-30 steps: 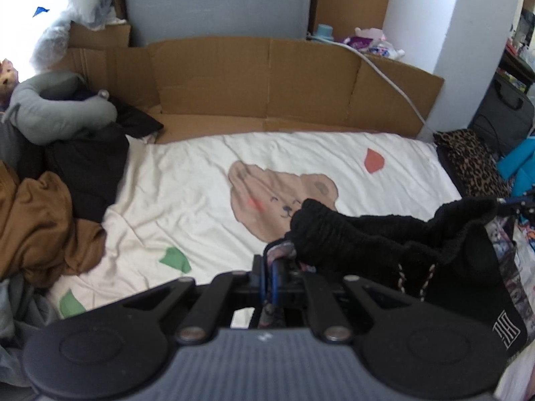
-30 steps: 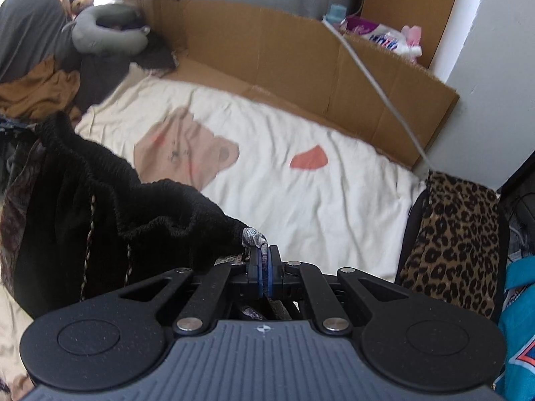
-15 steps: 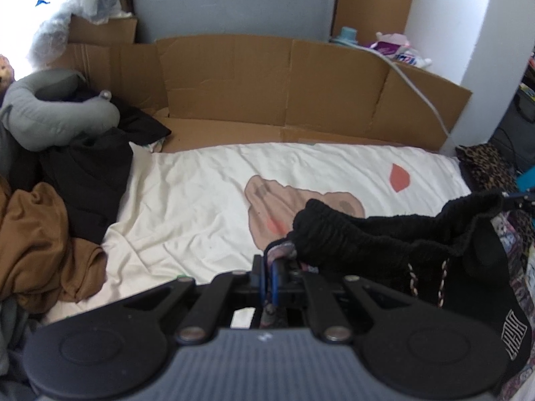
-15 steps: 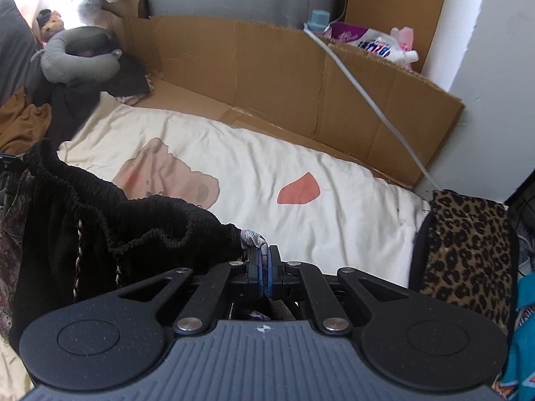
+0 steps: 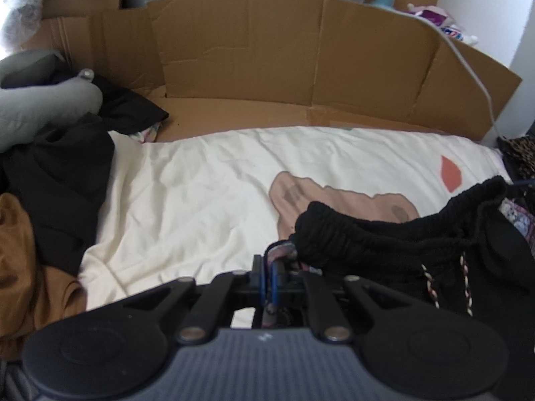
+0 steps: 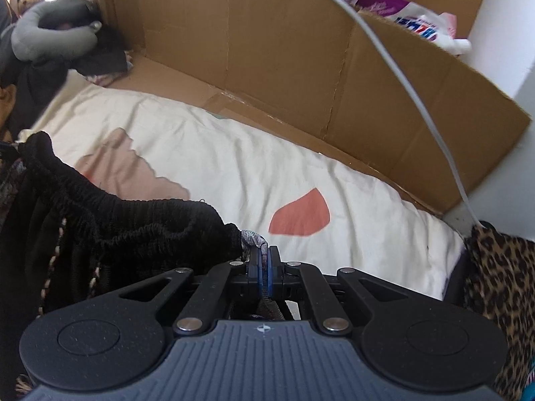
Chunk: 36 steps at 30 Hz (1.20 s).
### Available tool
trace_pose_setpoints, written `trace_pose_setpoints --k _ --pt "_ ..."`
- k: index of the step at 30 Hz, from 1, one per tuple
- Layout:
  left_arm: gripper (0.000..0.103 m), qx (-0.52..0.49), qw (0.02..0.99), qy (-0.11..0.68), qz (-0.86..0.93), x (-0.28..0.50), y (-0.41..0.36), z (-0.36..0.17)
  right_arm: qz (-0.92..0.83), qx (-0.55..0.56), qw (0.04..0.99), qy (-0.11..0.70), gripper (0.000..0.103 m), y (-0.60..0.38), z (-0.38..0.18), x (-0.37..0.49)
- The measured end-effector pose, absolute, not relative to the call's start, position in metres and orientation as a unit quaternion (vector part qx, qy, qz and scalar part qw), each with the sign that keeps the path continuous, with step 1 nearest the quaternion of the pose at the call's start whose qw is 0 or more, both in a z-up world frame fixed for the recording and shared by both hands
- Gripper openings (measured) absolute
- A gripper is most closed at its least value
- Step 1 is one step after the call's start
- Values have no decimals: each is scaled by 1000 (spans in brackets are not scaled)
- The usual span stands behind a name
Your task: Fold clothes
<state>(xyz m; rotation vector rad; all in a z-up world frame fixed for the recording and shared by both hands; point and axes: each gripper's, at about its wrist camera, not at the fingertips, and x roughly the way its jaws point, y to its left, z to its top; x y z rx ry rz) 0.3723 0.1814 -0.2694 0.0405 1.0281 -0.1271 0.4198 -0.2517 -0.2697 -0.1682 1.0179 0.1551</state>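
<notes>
A pair of black shorts (image 5: pixel 394 240) with a ribbed elastic waistband and a braided drawstring hangs between both grippers above the cream bedsheet (image 5: pixel 200 193). My left gripper (image 5: pixel 269 267) is shut on the left end of the waistband, where a bit of patterned lining pokes out. My right gripper (image 6: pixel 264 260) is shut on the other end of the black shorts (image 6: pixel 133 230), whose waistband sags away to the left. The lower part of the garment is hidden below both views.
The cream sheet (image 6: pixel 234 167) carries a brown bear print and a red patch. A cardboard wall (image 5: pixel 267 63) lines the far side, with a white cable (image 6: pixel 418 100) over it. Black (image 5: pixel 57 180) and brown clothes (image 5: pixel 20 267) and a grey neck pillow (image 6: pixel 50 40) lie left. A leopard-print cloth (image 6: pixel 501 280) lies right.
Both grippers have moved forward toward the cardboard wall, still holding the shorts. The bear print and red patch have slid nearer and the wall looms larger.
</notes>
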Motion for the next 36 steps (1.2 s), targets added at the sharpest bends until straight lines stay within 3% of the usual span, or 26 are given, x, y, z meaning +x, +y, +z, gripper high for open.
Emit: trace_pose_setpoints --k 8,25,36 --pt "4 22 867 495 -59 400 188 -299 72 -88 864 491 0 -250 -296 457" --pt "4 36 881 467 -63 469 201 -284 45 -104 876 468 0 -248 -283 522" --pt "4 47 882 465 -62 502 197 -302 27 -129 875 467 0 -254 -291 551"
